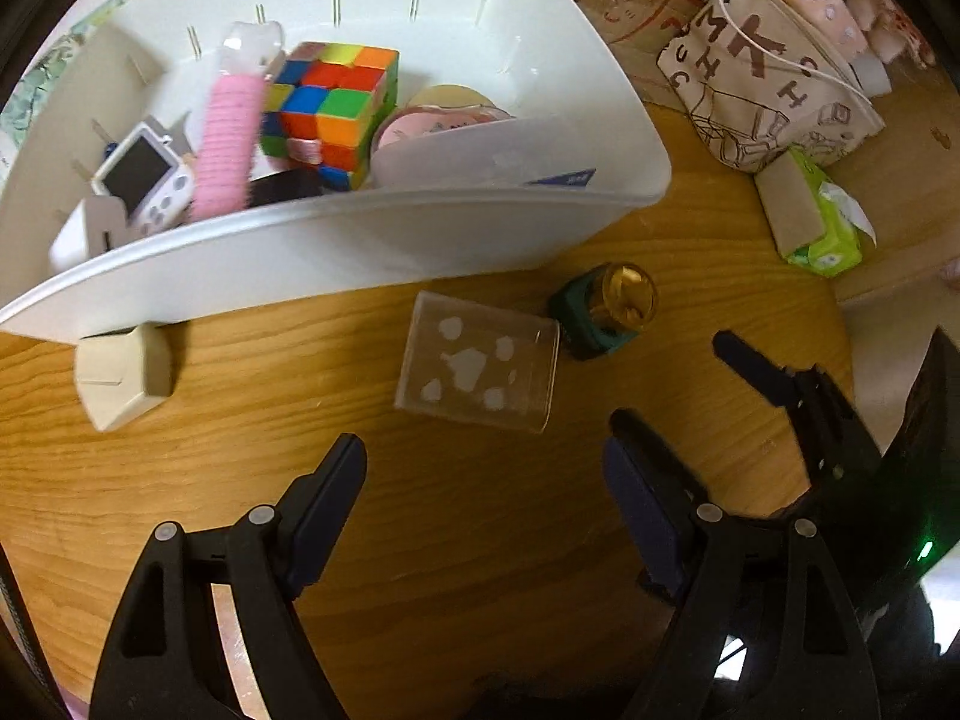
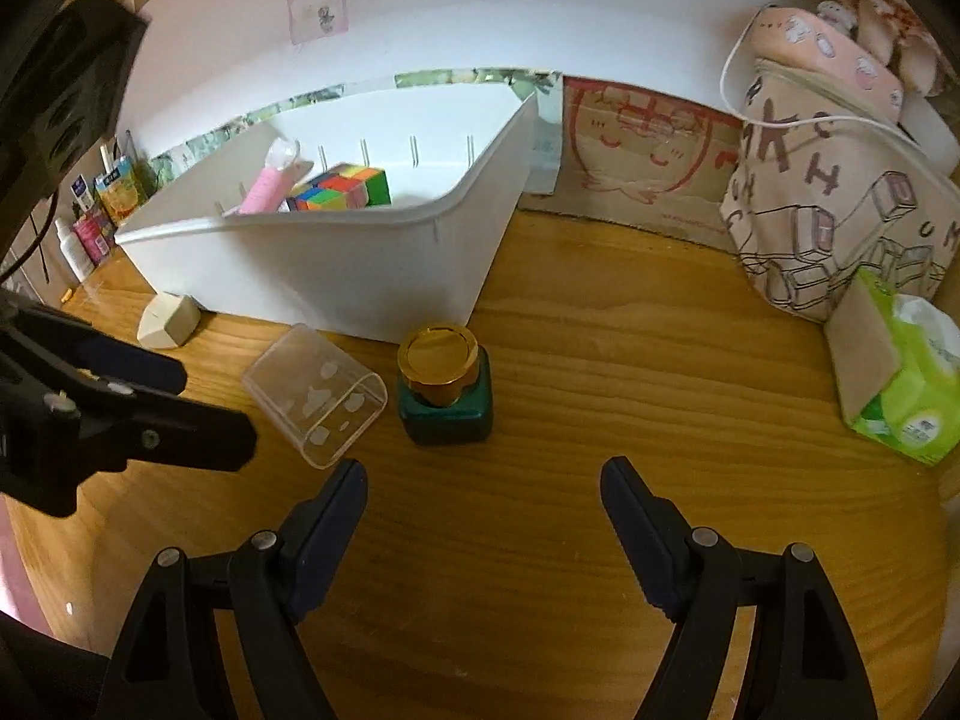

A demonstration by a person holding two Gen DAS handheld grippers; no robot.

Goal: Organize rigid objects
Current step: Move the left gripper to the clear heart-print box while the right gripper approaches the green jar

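A white bin on the wooden table holds a Rubik's cube, a pink roller, a small white game console and a round tape roll. In front of it lie a clear plastic box, a green jar with a gold lid and a beige box. My left gripper is open just short of the clear box. My right gripper is open just short of the jar.
A printed fabric bag and a green tissue pack stand at the right. A cardboard panel leans on the back wall. Small bottles stand at far left.
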